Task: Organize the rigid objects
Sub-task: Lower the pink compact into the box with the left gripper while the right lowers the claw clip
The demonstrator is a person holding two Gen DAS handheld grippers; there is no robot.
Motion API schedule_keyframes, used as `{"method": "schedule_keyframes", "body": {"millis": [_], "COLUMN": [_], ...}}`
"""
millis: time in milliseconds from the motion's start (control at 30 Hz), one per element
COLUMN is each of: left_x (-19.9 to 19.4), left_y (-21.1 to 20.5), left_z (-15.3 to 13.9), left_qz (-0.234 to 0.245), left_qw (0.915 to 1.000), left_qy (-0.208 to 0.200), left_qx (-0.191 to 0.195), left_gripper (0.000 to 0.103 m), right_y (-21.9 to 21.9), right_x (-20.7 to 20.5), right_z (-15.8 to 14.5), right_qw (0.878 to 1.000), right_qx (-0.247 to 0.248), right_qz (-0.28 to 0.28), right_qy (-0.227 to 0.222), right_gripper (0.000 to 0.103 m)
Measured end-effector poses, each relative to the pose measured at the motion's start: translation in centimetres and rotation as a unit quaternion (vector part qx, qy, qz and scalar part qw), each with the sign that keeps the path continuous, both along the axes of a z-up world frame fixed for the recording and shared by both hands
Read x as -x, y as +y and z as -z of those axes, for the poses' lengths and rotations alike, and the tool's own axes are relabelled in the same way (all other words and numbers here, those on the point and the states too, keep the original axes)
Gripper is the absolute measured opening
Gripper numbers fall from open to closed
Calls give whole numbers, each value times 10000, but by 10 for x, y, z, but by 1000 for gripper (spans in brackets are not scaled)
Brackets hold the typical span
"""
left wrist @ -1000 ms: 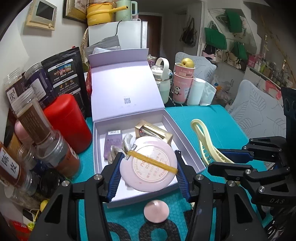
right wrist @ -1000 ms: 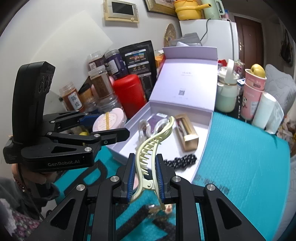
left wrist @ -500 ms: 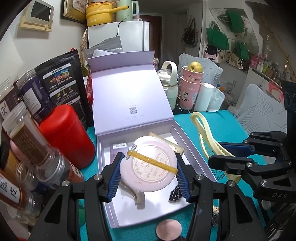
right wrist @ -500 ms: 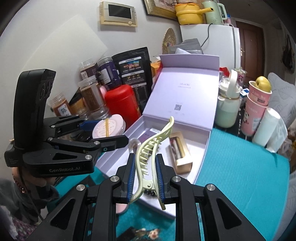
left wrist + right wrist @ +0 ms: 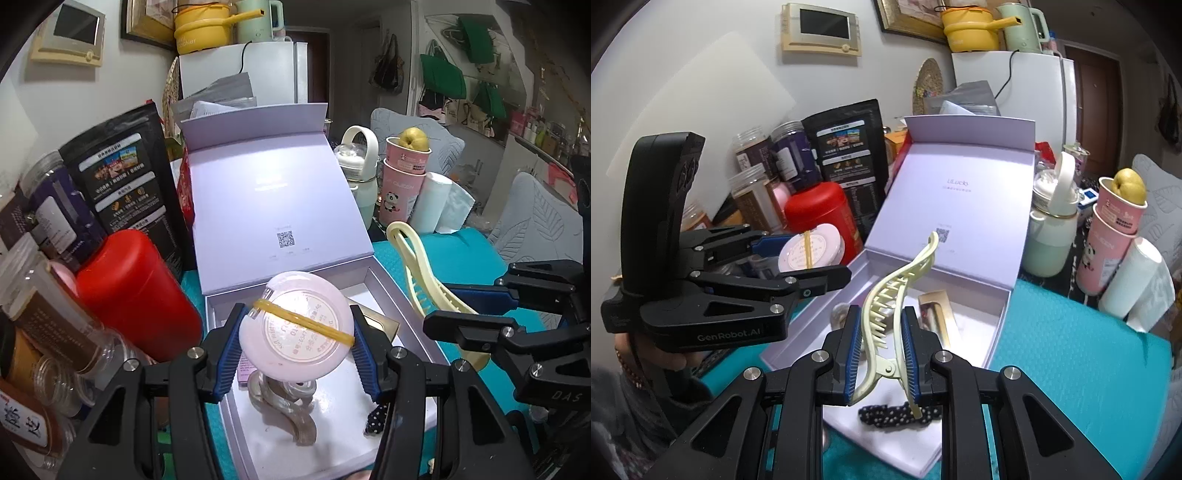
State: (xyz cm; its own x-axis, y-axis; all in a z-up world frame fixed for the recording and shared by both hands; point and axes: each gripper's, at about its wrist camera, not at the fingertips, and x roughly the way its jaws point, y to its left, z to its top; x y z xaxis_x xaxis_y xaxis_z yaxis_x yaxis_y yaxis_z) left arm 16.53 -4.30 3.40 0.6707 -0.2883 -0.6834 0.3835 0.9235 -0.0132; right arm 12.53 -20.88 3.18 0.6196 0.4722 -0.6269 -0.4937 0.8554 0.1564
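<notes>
Pink round compact (image 5: 295, 328), yellow rubber band across its face, clamped edge-on between blue pads of left gripper (image 5: 295, 345); narrow gap, shut on it. Held above near half of open lilac box (image 5: 402, 291), roughly over clear curved clip (image 5: 291, 410) lying on box floor. Box straight below and ahead of these tongs; drop looks short, downward.

Cream claw clip (image 5: 894, 306) pinched near its hinge by right gripper (image 5: 881, 358), almost fully closed on it. Long axis pointing up and away toward box lid, tip over box interior. Gold case (image 5: 934, 314) on floor beyond, polka-dot hair tie (image 5: 897, 413) at near edge below.

Both loads over box already; left one nearer the floor's left side, right one toward centre-right. Free floor likely between gold case and clear clip. Red canister (image 5: 136, 291) just left of box, teal table cover (image 5: 1071, 350) around.
</notes>
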Motion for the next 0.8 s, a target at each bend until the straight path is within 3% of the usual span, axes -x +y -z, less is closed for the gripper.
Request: {"method": "schedule_keyframes", "body": {"millis": [300, 800], "left_x": [-31, -68], "left_y": [-2, -12], "left_z": [17, 52], "left_qz": [-94, -74], "left_qw": [9994, 9979], "left_qy": [178, 604], "left_qx": [-265, -222], "left_gripper": [53, 53], "right_y": [-4, -16], "right_x": [-28, -65], "right_z": [15, 41], "right_qw": [9998, 9979], "right_qx": [-45, -84], "right_qz": [177, 513], "right_qy": [127, 385], "right_gripper": [21, 21]}}
